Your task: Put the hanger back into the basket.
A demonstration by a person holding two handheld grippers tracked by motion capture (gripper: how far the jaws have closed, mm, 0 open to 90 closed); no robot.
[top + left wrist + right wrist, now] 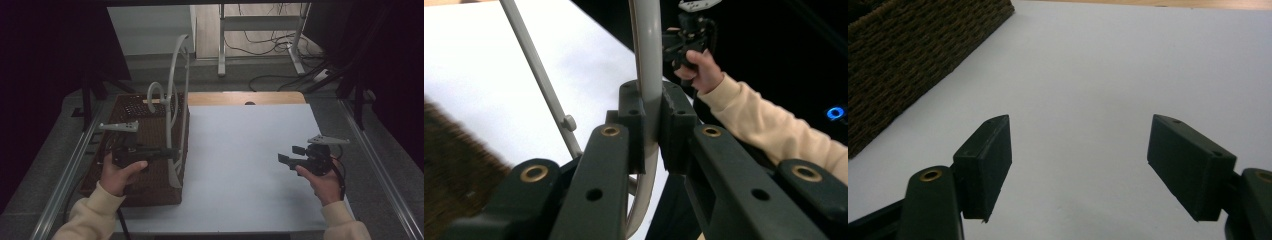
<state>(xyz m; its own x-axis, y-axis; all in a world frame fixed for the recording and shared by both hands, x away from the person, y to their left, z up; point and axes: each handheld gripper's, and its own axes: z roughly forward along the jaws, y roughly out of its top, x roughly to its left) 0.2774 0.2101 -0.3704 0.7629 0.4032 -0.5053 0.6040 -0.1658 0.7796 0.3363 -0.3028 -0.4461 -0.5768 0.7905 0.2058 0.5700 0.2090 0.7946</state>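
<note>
A pale grey clothes hanger [176, 80] stands on end at the right edge of the brown wicker basket [150, 196], its hook [156, 92] curling to the left. My left gripper [172, 152] reaches over the basket and is shut on the hanger's lower arm. In the left gripper view the hanger's curved bar [648, 75] is pinched between the two black pads of that gripper [651, 127], and a thinner bar [536, 70] slants away to the left. My right gripper [292, 155] hovers over the white table at the right, its jaws open and empty [1078, 165].
The white tabletop [240, 150] spreads between basket and right hand. The basket's woven wall [908, 55] shows at the upper left of the right gripper view. Metal rails [380, 170] run along both table sides. Cables and a stand's legs [260, 45] lie on the floor beyond.
</note>
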